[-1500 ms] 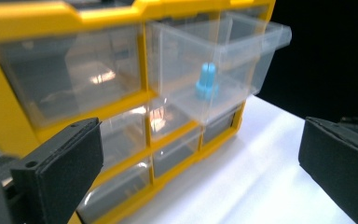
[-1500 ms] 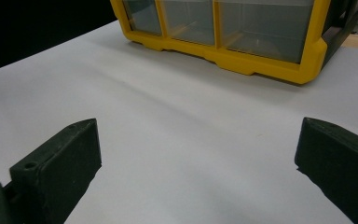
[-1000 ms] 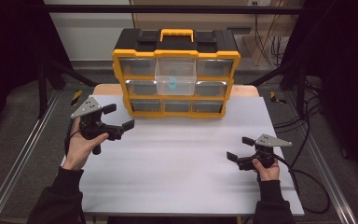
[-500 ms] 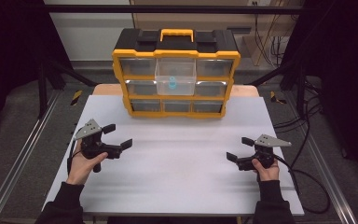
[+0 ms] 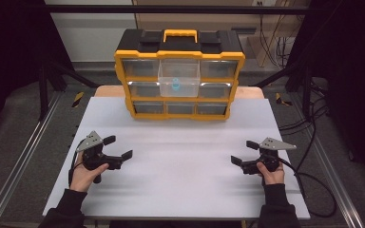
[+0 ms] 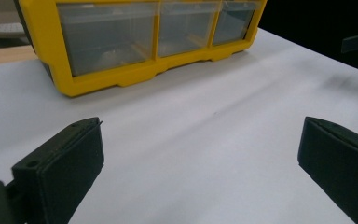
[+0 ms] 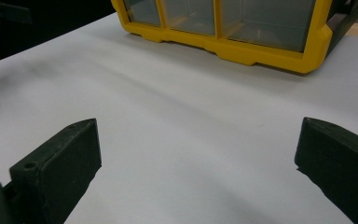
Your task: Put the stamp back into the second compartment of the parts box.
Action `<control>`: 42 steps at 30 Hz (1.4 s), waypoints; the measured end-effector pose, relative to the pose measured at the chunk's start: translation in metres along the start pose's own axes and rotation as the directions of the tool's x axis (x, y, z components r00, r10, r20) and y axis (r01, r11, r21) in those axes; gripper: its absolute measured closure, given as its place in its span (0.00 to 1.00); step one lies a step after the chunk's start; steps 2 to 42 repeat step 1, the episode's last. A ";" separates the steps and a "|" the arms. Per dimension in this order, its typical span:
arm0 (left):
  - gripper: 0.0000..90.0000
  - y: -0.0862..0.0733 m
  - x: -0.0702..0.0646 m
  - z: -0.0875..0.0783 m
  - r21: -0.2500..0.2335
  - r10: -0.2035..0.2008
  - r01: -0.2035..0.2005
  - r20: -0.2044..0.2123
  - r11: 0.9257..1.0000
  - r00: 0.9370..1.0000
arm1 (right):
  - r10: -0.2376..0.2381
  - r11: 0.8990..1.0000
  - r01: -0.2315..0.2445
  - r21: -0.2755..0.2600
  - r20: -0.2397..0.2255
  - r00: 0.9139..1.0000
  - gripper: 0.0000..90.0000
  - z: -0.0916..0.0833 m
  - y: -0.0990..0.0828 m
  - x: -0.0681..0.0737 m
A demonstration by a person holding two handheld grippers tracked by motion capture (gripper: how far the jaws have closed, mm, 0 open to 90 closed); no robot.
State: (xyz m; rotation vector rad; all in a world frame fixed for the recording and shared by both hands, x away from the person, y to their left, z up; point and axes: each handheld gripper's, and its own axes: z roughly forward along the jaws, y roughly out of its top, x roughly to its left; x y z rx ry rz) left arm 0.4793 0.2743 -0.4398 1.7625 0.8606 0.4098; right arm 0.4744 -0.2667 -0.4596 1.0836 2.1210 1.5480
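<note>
Resting low on the white table (image 5: 180, 161), the left gripper (image 5: 118, 147) at lower left and the right gripper (image 5: 244, 153) at lower right both have jaws wide apart, holding nothing. The organizer (image 5: 179, 76) stands at upper centre, well apart from both; its middle drawer (image 5: 178, 78) juts out, with a small blue item (image 5: 175, 86) inside too blurred to identify. Both gripper views cut off the organizer's top.

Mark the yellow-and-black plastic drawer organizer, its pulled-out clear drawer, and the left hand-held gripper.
yellow-and-black plastic drawer organizer (image 5: 178, 42): high view, black top by the handle.
pulled-out clear drawer (image 5: 178, 78): high view, front wall.
left hand-held gripper (image 5: 118, 147): high view, midway between open jaw tips.
</note>
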 end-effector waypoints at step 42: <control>0.00 -0.001 0.001 0.000 0.011 -0.001 0.001 -0.003 1.000 1.000 | -0.001 1.000 0.001 0.002 0.001 1.000 0.01 0.001 0.000 0.000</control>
